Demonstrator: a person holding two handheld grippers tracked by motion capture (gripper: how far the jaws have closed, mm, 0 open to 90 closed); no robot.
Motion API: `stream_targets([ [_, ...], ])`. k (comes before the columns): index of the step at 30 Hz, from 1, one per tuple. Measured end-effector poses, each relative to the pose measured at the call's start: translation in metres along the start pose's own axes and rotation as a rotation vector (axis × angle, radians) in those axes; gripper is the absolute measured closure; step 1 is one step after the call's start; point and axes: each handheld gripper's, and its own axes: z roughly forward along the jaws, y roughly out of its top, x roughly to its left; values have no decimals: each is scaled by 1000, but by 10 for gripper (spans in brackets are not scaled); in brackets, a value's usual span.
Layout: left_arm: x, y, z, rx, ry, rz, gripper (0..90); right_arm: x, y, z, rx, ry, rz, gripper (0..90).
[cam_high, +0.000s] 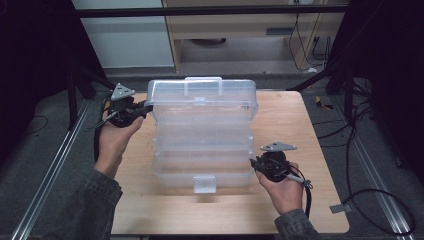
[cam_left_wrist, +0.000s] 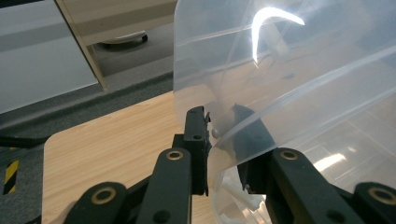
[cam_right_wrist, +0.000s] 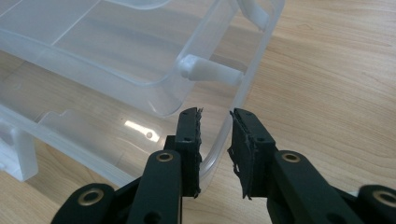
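Clear tiered box opened on a wooden table, a gripper at each side.

The wooden table stands on grey floor, with pale cabinets beyond. The clear plastic box sits mid-table, tiers stepped near to far, long side running left to right. The left gripper is clenched on the far lid's left edge. The right gripper straddles the near tray's right rim, jaws narrowly parted; whether they press it, I cannot tell.
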Motion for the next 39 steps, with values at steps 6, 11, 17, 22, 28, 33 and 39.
stream_targets([
  [6,3,3,4,4,-7,-13,758,1,0,1,-3,-3,0,730],
  [11,5,4,6,-2,-10,-28,761,1,1,2,-5,-11,-11,729],
  [17,6,4,9,-22,-6,-37,764,1,0,2,-6,-6,-11,729],
  [22,7,4,12,-36,-2,-43,766,1,1,2,-4,-8,-13,728],
  [28,8,5,13,-46,-6,-50,773,1,1,2,-3,-6,-12,727],
  [33,10,6,15,-50,-8,-68,775,1,1,2,-1,-8,-15,727],
  [39,9,8,19,-62,12,-68,778,1,1,2,-5,-4,-11,726],
])
